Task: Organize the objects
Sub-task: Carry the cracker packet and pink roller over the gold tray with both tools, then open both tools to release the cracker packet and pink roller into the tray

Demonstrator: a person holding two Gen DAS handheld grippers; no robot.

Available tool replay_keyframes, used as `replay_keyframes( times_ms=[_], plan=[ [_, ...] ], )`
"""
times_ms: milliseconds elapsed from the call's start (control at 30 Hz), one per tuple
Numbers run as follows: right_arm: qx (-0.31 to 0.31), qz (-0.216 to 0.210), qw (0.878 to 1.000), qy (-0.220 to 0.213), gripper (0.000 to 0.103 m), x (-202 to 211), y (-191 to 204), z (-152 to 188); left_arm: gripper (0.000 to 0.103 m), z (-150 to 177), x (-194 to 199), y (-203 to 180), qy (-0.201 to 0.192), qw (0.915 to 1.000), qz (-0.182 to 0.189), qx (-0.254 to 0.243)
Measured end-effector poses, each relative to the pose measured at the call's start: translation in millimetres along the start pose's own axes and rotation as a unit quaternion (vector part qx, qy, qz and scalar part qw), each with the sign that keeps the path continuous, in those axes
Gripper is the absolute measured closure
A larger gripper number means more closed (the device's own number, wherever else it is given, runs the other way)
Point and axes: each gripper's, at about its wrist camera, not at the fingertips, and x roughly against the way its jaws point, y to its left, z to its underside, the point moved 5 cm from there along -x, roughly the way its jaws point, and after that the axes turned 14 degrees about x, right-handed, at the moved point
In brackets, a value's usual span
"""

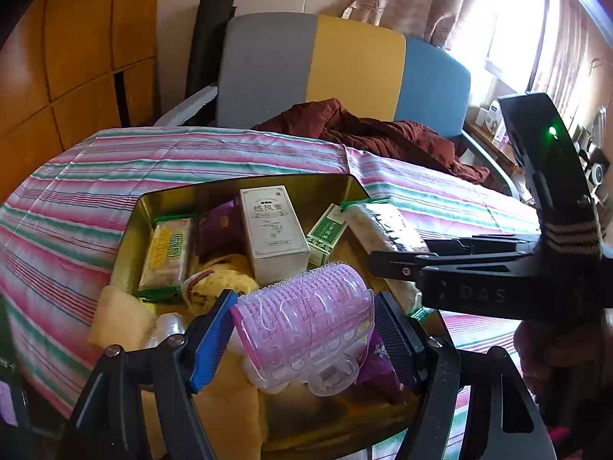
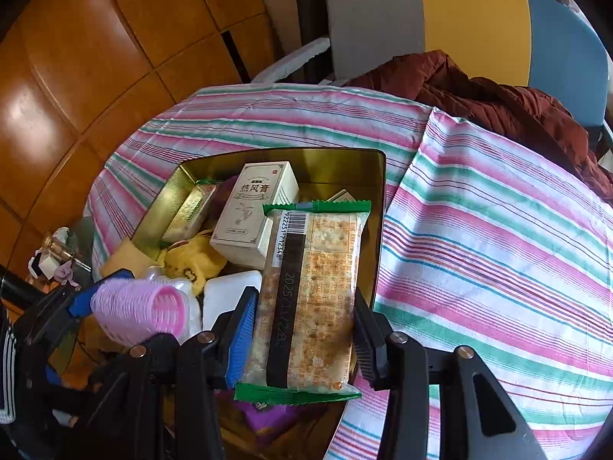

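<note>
So both grippers are loaded up over the gold tin (image 2: 379,207) sitting on the bench with the striped cloth (image 2: 498,230). The left gripper (image 1: 304,329) has a pink hair roller (image 1: 306,306) clamped between its pads, lying crosswise, blue pad pressed on one end and black pad on the other — it hangs just above the near end of the tin, over some yellow cloth (image 1: 226,276) and a purple packet (image 1: 377,360). The right gripper (image 2: 304,329) is squeezed onto a cracker packet (image 2: 314,291) with green crimped ends, back side up so you can see the barcode and a printed date; the packet points away from the camera, along the tin's right side, above the rim. Down inside the tin: a white box (image 1: 274,230) with Chinese lettering standing tilted in the middle, another cracker packet (image 1: 164,257) flat along the left wall, and a small green-and-white box (image 1: 325,234) to the right of the white one. In the right wrist view the roller shows up at lower left, near the packet but not touching it.
</note>
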Motion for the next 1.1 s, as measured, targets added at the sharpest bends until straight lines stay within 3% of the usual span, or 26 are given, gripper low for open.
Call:
replay_keyframes(
  times_ms=[567,700,933,1100],
  plan=[
    [0.008,0.009,1.0,0.003,0.056,-10,-9,-13,0.03,-9,-34,-4,0.011,0.9997,0.01,0.021],
    [0.007,0.011,1.0,0.009,0.051,-13,-10,-15,0.022,-10,-46,-2,0.02,0.9996,-0.005,0.017],
    [-0.01,0.014,1.0,-0.005,0.051,-1,-11,-9,0.011,-11,-12,27,-0.012,0.9987,-0.016,0.048],
    [-0.017,0.037,0.999,-0.02,0.051,15,-5,3,0.005,-12,27,69,-0.05,0.9938,-0.047,0.088]
  ],
)
